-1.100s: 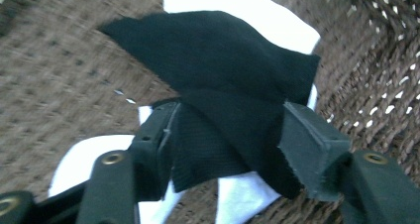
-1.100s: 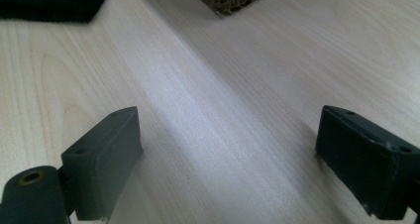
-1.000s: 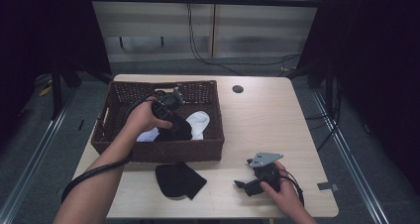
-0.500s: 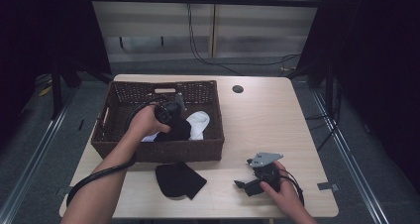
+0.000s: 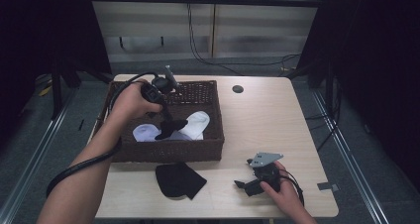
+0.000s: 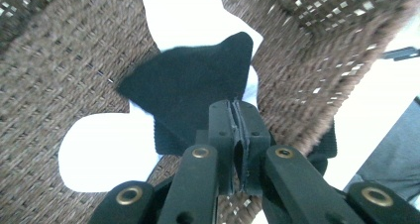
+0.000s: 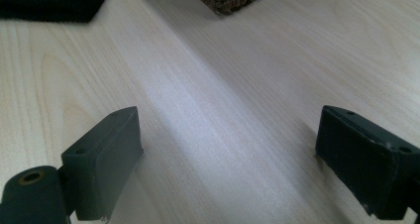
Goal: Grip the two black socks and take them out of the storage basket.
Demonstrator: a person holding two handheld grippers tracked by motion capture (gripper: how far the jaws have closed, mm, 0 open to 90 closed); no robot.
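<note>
A small black fabric sock [image 5: 171, 127] hangs above the dark brown woven wicker basket [image 5: 210, 149], pinched by its edge between the closed jaws of the left gripper [image 6: 236, 130]. White socks [image 5: 195, 125] lie beneath it. The thin hold could slip, dropping the sock back. The right gripper [image 7: 225, 154] rests spread on the pale wooden table [image 5: 257, 115], near another black sock [image 5: 179, 179].

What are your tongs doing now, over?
Left tongs shut on black sock, lifting above basket. Right tongs open, low over table. Nothing blocking.
</note>
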